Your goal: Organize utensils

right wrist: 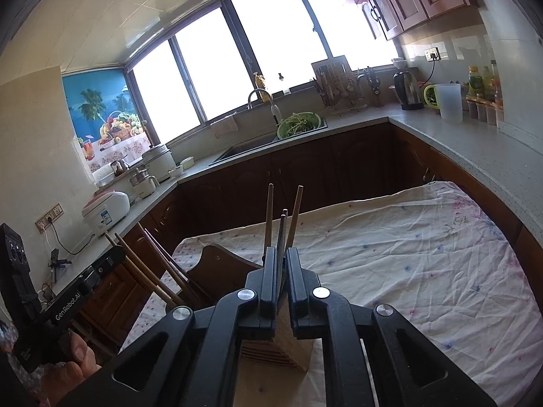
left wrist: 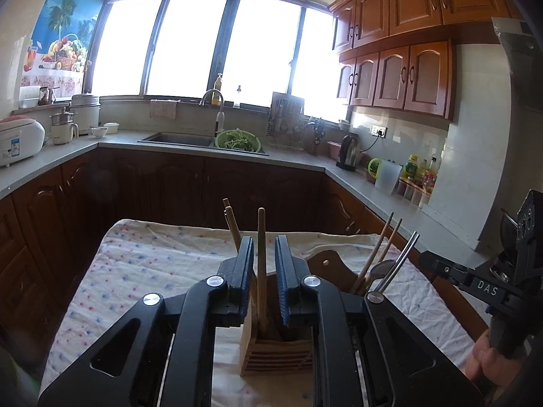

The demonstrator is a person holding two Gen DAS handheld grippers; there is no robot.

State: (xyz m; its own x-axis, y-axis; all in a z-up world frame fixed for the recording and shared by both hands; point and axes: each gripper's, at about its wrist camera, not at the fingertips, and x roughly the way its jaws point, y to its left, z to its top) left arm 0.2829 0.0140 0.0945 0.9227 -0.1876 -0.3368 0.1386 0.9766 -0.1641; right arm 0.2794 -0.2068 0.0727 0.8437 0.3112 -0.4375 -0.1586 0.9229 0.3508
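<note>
Over the holder (left wrist: 278, 352), the left gripper (left wrist: 264, 271) is held slightly parted around a chopstick (left wrist: 260, 254), pads clear; the right gripper (right wrist: 280, 281) likewise around metal chopsticks (right wrist: 282, 234).

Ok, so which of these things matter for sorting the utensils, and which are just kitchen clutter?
For the job: wooden holder, wooden chopstick standing in it, metal chopsticks, spoon.

Just lying about: kettle, colander of greens, rice cooker, bottles, white jug.
</note>
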